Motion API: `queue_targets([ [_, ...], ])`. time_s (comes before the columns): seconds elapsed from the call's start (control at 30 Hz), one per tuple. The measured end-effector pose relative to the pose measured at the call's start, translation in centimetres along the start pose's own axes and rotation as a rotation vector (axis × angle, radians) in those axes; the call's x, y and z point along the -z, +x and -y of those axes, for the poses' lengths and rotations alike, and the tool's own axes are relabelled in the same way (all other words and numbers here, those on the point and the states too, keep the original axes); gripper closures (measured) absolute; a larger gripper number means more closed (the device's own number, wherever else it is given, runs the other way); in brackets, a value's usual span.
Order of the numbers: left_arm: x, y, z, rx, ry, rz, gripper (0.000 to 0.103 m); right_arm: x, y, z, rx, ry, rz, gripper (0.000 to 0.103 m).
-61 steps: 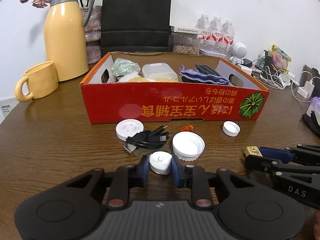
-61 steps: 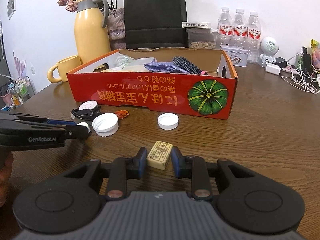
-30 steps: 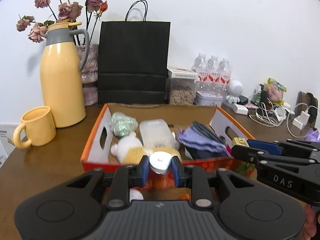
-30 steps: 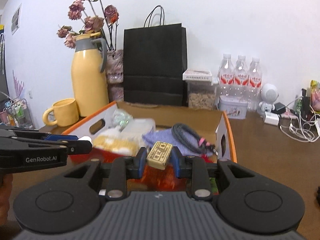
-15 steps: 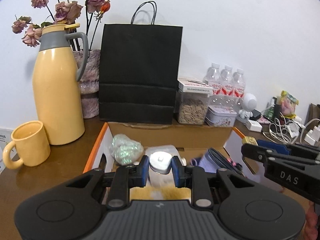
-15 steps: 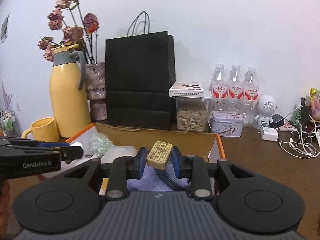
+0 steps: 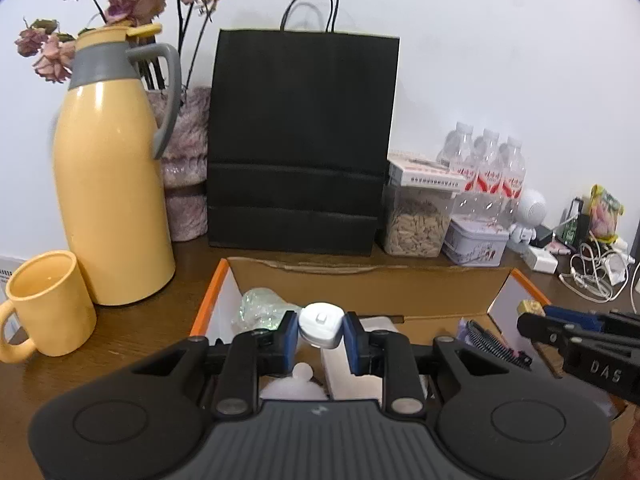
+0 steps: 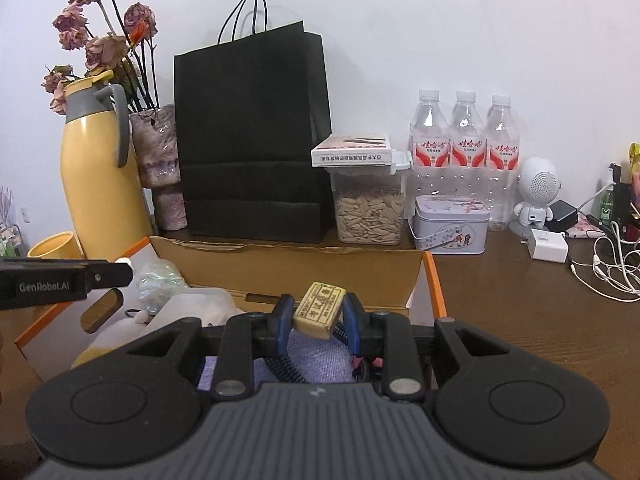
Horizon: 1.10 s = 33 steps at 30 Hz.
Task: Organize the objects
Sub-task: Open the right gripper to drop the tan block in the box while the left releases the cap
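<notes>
Left wrist: brown table (image 7: 132,328), white wall (image 7: 480,60).

Left claw (image 7: 321,330) clamped on white cap (image 7: 321,325), tilted slightly down. Right claw (image 8: 319,317) clamped on tan block (image 8: 319,311), alongside, same tilt.

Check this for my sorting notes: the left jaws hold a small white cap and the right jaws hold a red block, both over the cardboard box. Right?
One detail is off. The right wrist view shows the block is yellowish-tan, not red. The white cap and the cardboard box are as you said.
</notes>
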State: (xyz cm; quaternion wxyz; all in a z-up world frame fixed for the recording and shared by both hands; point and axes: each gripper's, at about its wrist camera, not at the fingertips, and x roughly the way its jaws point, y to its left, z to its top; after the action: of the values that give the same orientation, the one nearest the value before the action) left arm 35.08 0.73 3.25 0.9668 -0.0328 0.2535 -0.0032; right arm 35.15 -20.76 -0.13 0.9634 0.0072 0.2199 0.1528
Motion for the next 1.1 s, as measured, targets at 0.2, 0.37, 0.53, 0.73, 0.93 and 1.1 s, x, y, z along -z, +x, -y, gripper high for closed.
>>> queue_targets([
  [0.2,0.5,0.5,0.1,-0.005,0.014,-0.017,0.079,0.2,0.4,-0.2,-0.022,-0.011,-0.024,0.075],
  [0.37,0.8,0.2,0.5,-0.019,0.036,-0.003,0.031,0.1,-0.1,-0.5,-0.02,-0.013,-0.016,0.023],
  [0.53,0.8,-0.1,0.7,-0.048,0.042,0.015,0.0,-0.1,-1.0,-1.2,-0.005,-0.047,0.021,0.0],
  [0.73,0.8,0.0,0.7,-0.047,0.038,0.007,0.0,-0.2,-1.0,-1.7,-0.001,-0.065,0.012,0.0],
  [0.93,0.8,-0.1,0.8,-0.042,0.041,-0.004,0.0,-0.1,-1.0,-1.8,0.004,-0.068,0.007,0.0],
  [1.1,0.9,-0.7,0.8,-0.034,0.039,0.005,0.0,0.1,-1.5,-2.3,0.011,-0.084,0.015,0.0],
])
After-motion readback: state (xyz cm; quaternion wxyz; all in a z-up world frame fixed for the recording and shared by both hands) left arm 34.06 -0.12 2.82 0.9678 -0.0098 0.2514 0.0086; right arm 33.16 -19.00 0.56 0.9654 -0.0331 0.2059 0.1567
